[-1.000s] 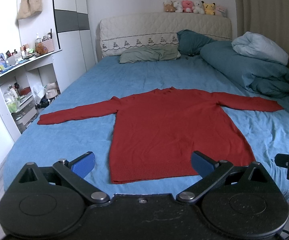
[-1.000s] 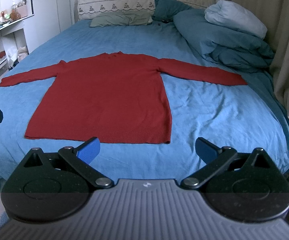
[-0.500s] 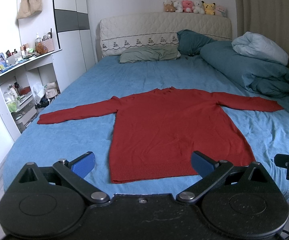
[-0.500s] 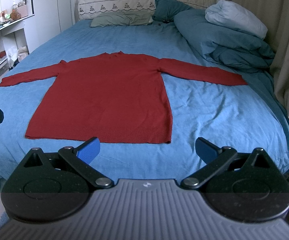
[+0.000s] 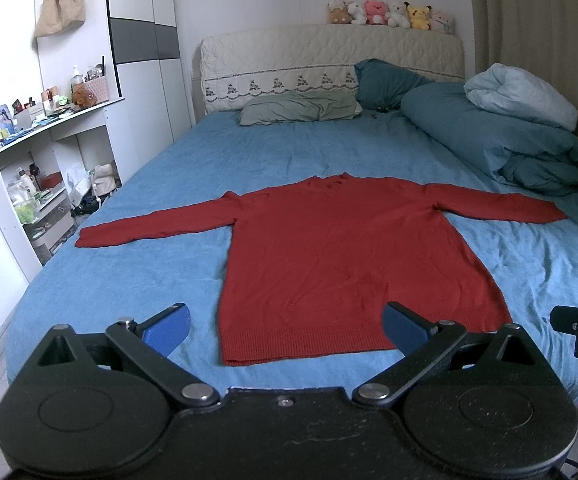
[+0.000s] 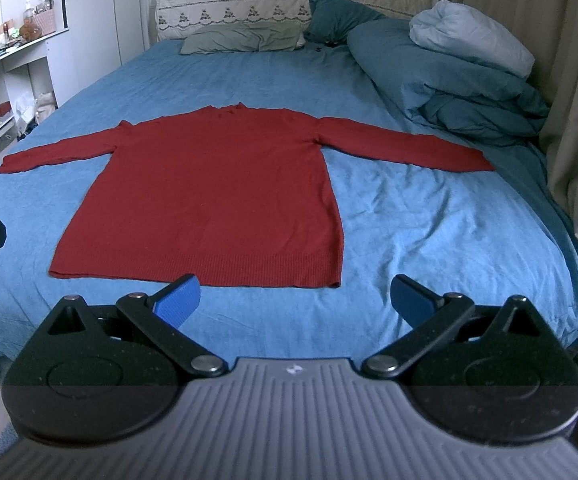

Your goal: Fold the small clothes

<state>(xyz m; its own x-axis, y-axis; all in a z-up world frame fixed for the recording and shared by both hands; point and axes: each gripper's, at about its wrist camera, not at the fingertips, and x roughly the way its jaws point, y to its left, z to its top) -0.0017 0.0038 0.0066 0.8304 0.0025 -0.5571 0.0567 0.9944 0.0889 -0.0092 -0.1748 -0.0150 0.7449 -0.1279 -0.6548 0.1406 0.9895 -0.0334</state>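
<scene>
A red long-sleeved sweater [image 5: 341, 256] [image 6: 217, 184] lies flat on the blue bed [image 5: 137, 272] [image 6: 441, 232], both sleeves spread out sideways and the ribbed hem toward me. My left gripper [image 5: 287, 330] hovers open just before the hem, nothing between its blue pads. My right gripper [image 6: 295, 298] also stands open at the foot of the bed, a little short of the hem's right part. Each gripper's edge shows at the side of the other's view.
A folded teal duvet [image 5: 501, 136] with a pale blanket [image 6: 473, 36] lies along the bed's right side by the curtain [image 6: 569, 80]. Pillows [image 5: 301, 106] rest at the headboard. A cluttered white shelf [image 5: 29, 152] stands left of the bed.
</scene>
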